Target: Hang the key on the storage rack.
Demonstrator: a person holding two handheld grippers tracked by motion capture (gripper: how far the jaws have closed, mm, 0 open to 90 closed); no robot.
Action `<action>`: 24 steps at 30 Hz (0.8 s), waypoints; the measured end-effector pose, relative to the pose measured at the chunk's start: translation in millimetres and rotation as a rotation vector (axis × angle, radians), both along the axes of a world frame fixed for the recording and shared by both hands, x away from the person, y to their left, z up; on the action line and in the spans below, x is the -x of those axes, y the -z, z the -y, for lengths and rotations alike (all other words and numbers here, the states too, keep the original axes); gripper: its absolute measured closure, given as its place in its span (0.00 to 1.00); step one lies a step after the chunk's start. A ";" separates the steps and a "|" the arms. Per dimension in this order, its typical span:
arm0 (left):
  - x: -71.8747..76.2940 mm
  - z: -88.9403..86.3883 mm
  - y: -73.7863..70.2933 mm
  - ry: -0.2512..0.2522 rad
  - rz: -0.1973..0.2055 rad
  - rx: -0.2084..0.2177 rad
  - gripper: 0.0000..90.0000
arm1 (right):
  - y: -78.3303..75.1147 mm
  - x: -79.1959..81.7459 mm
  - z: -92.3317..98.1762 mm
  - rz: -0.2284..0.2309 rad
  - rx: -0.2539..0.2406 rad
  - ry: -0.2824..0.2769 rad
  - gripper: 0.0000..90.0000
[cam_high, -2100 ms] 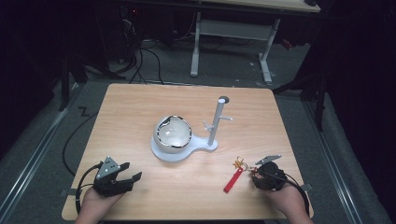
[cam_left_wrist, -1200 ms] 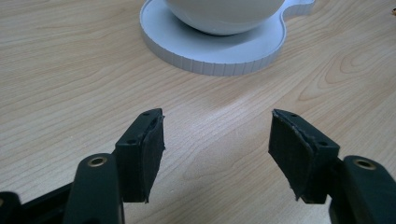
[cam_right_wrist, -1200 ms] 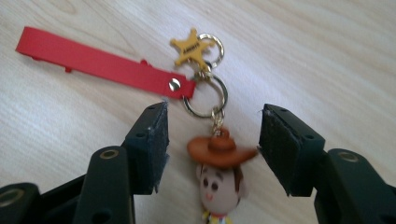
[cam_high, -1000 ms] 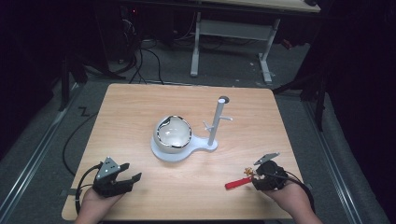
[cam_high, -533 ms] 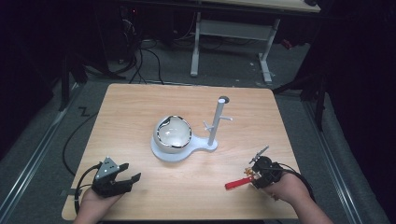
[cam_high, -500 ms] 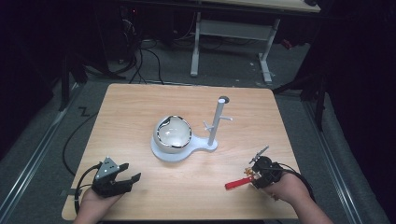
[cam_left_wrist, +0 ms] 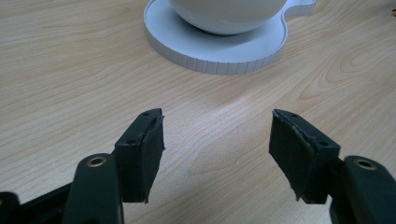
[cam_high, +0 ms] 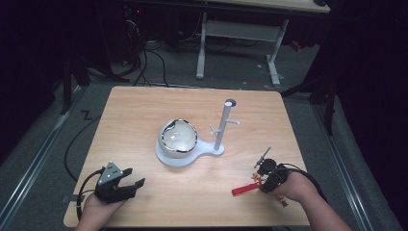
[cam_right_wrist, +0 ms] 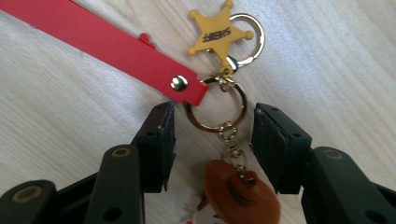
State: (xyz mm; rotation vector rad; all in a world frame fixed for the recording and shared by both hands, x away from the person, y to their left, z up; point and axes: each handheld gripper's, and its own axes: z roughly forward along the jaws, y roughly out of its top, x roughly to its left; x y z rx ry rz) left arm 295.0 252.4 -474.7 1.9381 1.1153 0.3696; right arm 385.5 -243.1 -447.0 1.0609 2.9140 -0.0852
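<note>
A keychain lies on the wooden table at the front right: a red strap (cam_high: pixel 243 189) (cam_right_wrist: pixel 107 42), a gold ring (cam_right_wrist: pixel 215 109), a gold star badge (cam_right_wrist: pixel 219 32) and a brown hat charm (cam_right_wrist: pixel 243 196). My right gripper (cam_high: pixel 263 180) (cam_right_wrist: pixel 212 140) points down at it. It is open, with a jaw on each side of the gold ring and the pads not touching it. At the front left my left gripper (cam_high: pixel 130 180) (cam_left_wrist: pixel 217 140) rests low over bare wood, open and holding nothing.
A white stand (cam_high: pixel 173 159) (cam_left_wrist: pixel 215 51) sits mid-table. It carries a round white bowl (cam_high: pixel 179 137) (cam_left_wrist: pixel 224 11) and an upright post (cam_high: pixel 222 125) with short pegs. Cables trail off both hands. The table's front edge is close behind both grippers.
The right gripper has tilted over and sunk a little onto the ring end of the keychain. The red strap has swung flatter since the earliest frame. The left gripper has stayed put.
</note>
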 end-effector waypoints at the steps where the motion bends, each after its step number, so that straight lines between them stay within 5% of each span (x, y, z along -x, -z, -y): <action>1: 0.1 0.0 -0.1 0.000 0.000 0.000 0.40 | -0.1 -1.3 -0.2 -0.003 0.009 -0.008 0.55; 9: 0.2 -0.8 -0.3 -0.003 0.001 0.003 0.40 | -0.1 -4.4 -4.0 -0.028 -0.004 -0.035 0.67; 15: 0.2 -0.5 0.0 -0.001 0.000 0.002 0.40 | -0.3 -2.3 -8.3 -0.032 -0.003 -0.050 0.68; 19: 0.1 -0.4 0.2 0.000 -0.001 0.001 0.40 | -0.1 1.4 -11.6 -0.039 -0.008 -0.066 0.66; 21: 0.1 0.1 0.3 0.003 -0.002 0.001 0.40 | 1.2 0.2 -11.6 -0.031 -0.011 -0.045 0.53; 24: 0.3 0.5 0.1 0.004 -0.001 0.001 0.40 | 1.7 -0.3 -12.2 -0.044 -0.028 -0.052 0.54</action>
